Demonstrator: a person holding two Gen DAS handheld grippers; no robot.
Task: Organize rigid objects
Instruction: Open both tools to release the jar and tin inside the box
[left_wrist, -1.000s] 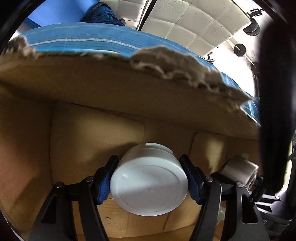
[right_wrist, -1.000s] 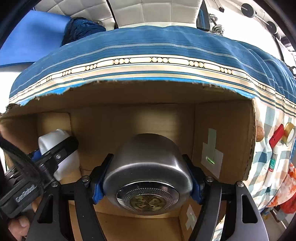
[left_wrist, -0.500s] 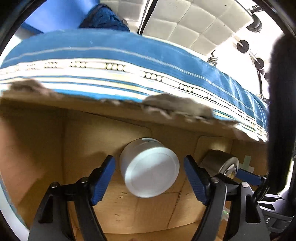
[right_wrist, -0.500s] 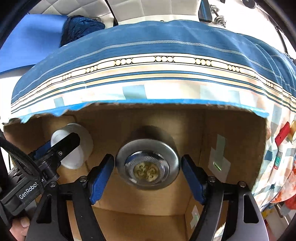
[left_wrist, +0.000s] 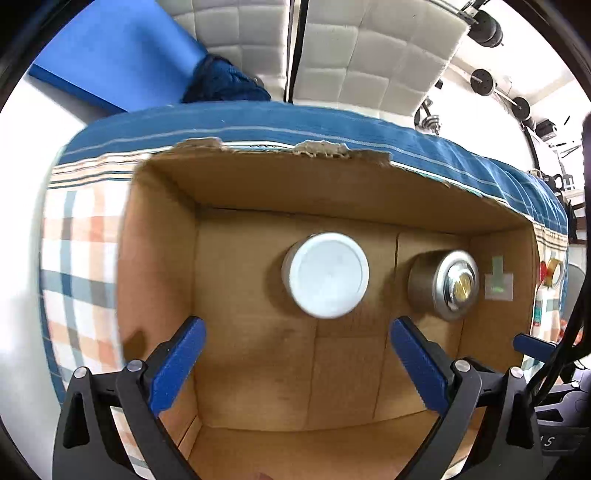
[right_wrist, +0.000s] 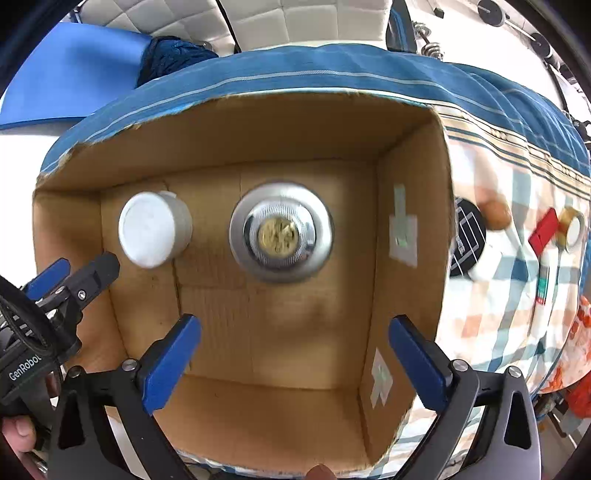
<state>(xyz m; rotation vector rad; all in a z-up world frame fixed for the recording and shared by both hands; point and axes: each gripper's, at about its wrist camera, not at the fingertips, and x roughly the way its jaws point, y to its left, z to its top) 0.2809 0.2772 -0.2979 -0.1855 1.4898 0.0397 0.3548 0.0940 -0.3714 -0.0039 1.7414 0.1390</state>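
A white round container (left_wrist: 327, 275) and a metal lamp-like cup (left_wrist: 445, 284) stand side by side on the floor of an open cardboard box (left_wrist: 258, 369). In the right wrist view the white container (right_wrist: 151, 232) is at the left and the metal cup (right_wrist: 280, 236) in the middle of the box (right_wrist: 314, 350). My left gripper (left_wrist: 295, 358) is open and empty above the box, apart from the white container. My right gripper (right_wrist: 293, 354) is open and empty above the box, apart from the metal cup. The left gripper's fingers (right_wrist: 85, 277) show at the left edge of the right wrist view.
The box sits on a checked cloth with a blue striped border (right_wrist: 517, 177). To the right of the box lie a black disc (right_wrist: 467, 236), a brown round object (right_wrist: 496, 216), a red item (right_wrist: 543, 230), a tape roll (right_wrist: 572, 229) and a white tube (right_wrist: 546, 280).
Both grippers opened and let go of the white container and the metal cup, then pulled back up out of the box. Both objects now rest on the box floor.
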